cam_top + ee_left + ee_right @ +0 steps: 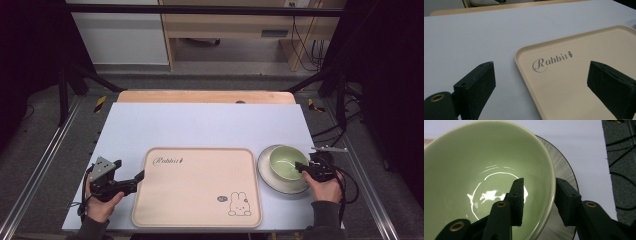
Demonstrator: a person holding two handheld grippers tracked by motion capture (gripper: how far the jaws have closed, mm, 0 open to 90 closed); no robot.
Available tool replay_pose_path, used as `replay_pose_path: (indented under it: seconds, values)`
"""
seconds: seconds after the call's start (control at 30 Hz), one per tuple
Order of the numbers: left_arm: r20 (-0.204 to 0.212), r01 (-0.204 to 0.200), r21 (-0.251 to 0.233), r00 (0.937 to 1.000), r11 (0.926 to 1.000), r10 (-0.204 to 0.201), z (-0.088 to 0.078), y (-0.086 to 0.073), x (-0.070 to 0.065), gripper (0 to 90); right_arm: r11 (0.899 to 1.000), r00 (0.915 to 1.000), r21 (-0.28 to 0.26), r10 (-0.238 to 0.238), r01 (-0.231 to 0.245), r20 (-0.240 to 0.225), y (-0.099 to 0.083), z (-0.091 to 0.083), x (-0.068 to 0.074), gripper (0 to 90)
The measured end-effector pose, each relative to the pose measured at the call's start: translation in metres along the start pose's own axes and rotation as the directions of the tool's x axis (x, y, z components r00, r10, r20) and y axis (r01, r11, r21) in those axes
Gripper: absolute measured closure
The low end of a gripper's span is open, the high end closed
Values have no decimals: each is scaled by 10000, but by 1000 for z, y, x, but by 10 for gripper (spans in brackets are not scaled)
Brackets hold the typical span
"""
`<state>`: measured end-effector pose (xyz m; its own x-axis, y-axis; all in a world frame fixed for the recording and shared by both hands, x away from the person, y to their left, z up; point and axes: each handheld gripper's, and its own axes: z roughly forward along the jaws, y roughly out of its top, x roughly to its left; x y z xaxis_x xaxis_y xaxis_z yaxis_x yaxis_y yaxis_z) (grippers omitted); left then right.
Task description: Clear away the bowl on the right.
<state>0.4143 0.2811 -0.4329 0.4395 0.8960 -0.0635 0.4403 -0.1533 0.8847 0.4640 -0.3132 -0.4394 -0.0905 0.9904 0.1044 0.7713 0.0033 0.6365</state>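
Two grippers, right gripper (539,202) fingers pinching one green bowl (474,170) on one plate (270,181), left gripper (541,87) spread over one tray (574,82)

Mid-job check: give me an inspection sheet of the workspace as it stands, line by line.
Surface: pale cover sheet over a wooden table.
Job's things: beige tray with rabbit print, nothing on it; green bowl on a grey plate, right of the tray.
Clutter: nothing seen.
Grippers: left gripper open, jaws either side of the tray's left rim; right gripper astride the bowl's rim, one jaw inside, one outside; contact unclear.
Cables: black cables trail beside the right hand.
Surroundings: black frame rails, grey floor, wooden furniture behind.
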Motion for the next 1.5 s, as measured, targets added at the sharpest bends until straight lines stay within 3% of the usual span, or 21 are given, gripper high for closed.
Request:
replay_pose_path:
  seconds: [0.73, 0.77, 1.5]
  values:
    - [-4, -15, 59, 10000, 10000, 15, 1, 0, 0, 79, 9952, 9983, 827, 546, -529, -188, 3, 7, -1, 758]
    - [-5, -15, 63, 10000, 10000, 15, 1, 0, 0, 79, 9959, 9989, 804, 421, -405, -184, 2, 8, -2, 760]
    - [13, -36, 69, 10000, 10000, 36, 1, 0, 0, 81, 9913, 9944, 896, 996, -961, -349, 6, 11, -6, 815]
